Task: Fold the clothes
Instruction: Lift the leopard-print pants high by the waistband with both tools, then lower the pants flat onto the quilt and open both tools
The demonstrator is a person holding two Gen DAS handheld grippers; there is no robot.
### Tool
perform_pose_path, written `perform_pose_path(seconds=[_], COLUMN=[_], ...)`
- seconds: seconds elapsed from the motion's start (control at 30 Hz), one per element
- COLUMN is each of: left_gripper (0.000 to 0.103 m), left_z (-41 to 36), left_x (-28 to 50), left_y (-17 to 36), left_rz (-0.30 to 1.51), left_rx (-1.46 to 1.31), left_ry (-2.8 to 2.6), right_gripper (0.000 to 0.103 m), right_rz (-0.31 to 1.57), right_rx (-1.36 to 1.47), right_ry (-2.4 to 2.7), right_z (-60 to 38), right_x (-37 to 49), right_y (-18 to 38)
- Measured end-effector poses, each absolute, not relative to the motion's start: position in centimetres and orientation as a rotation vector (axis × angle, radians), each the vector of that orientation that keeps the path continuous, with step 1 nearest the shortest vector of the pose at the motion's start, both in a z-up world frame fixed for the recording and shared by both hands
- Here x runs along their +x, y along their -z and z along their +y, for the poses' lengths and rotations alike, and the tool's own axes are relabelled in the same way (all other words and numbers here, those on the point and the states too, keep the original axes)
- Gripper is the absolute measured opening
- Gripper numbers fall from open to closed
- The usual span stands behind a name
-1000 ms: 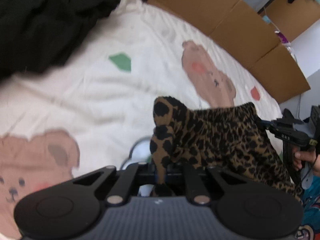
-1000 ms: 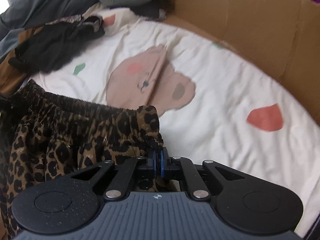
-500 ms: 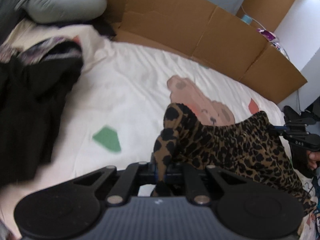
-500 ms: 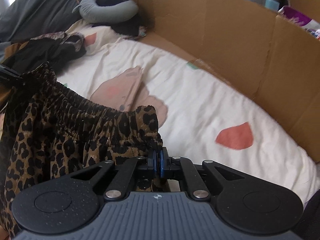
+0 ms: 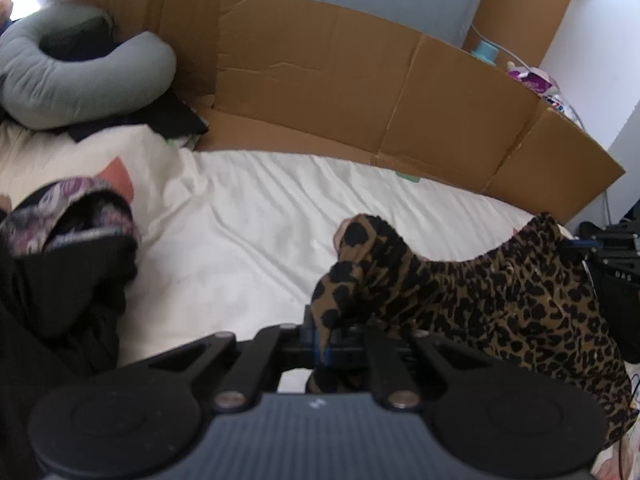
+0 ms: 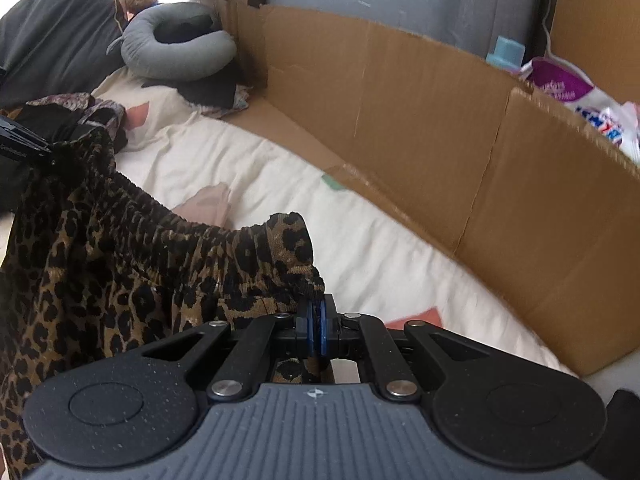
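Note:
A leopard-print garment (image 5: 480, 292) with an elastic waistband hangs stretched between both grippers above the white bed sheet (image 5: 248, 232). My left gripper (image 5: 322, 344) is shut on one end of the waistband. My right gripper (image 6: 316, 320) is shut on the other end of the leopard-print garment (image 6: 120, 264). In the left wrist view the right gripper (image 5: 580, 245) pinches the cloth at the far right. In the right wrist view the left gripper (image 6: 50, 148) holds it at the far left.
A cardboard wall (image 5: 360, 92) lines the far side of the bed. A grey neck pillow (image 5: 80, 76) lies at the back left. A pile of black and patterned clothes (image 5: 60, 272) sits on the left. Bags and bottles (image 6: 568, 84) stand behind the cardboard.
Both grippers have lifted the garment off the sheet and tilted up, so the cardboard wall and pillow now fill the view. The left gripper has rolled and moved sideways.

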State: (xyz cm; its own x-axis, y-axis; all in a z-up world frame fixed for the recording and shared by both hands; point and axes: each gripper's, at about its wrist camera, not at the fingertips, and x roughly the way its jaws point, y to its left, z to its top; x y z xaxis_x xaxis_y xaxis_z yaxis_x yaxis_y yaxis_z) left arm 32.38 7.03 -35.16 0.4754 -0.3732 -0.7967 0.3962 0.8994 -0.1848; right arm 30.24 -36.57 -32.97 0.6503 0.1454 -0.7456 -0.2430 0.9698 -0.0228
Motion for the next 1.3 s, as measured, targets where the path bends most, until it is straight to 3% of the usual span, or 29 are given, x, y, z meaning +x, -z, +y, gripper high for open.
perform_pose_path(seconds=[0.6,1.0,1.1,1.23,1.3], left_gripper=[0.003,0.003,0.012,0.040,0.044], left_z=[4.8,3.2,3.0,4.0,4.3], left_x=[38.5,42.5,43.0,42.1,41.1], left_y=[33.0,36.7,38.7,39.2,39.1], left_rz=[0.900,0.982,1.034,1.044,1.047], left_rx=[0.096,0.046,0.052,0.010,0.013], left_ry=[0.479,0.435,0.409,0.389,0.393], right_gripper=[0.001,0.001,0.003,0.011,0.026], right_rz=[0.803,0.848,0.874,0.893,0.884], right_rx=[-0.172,-0.206,-0.195,-0.144,-0.123], right_ry=[-0.162,-0.117,-0.098,-0.061,-0.062], right_z=[-37.2,-37.5,-37.7,-38.5,-39.1], right_x=[34.6,39.1,40.0,40.1,39.4], right_y=[30.7,33.2,34.7,35.3,34.8])
